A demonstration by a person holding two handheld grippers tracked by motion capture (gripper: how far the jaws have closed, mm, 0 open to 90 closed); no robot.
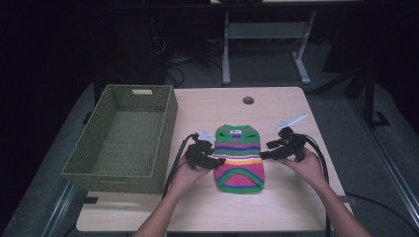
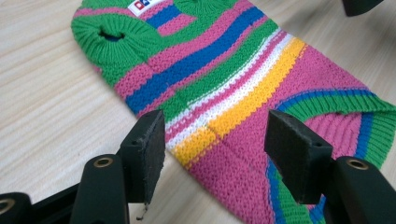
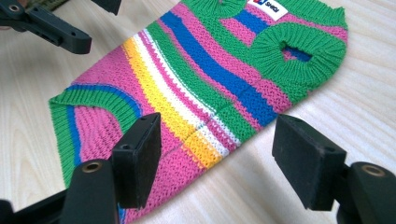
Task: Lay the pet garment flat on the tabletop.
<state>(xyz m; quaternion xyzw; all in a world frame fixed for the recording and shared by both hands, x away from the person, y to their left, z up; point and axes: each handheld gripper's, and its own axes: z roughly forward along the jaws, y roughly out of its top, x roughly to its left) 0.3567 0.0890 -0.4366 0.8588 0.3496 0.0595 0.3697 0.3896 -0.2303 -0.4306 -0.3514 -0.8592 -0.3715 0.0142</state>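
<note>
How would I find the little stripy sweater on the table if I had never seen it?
Start at the light wooden table, with a big green woven basket on its left side. Just right of the basket, near the middle, a small knitted sweater lies flat between the left tongs and the right tongs. It is the only brightly striped thing there: green, pink, blue, white and yellow bands.

Knitted garment (image 1: 239, 158) lying flat on the table (image 1: 276, 207), near its middle, neck end toward the far edge. Basket (image 1: 94, 143) on the table to the left of the garment, apart from it. Left gripper (image 1: 217, 161) at the garment's left edge, right gripper (image 1: 263, 154) at its right edge.
</note>
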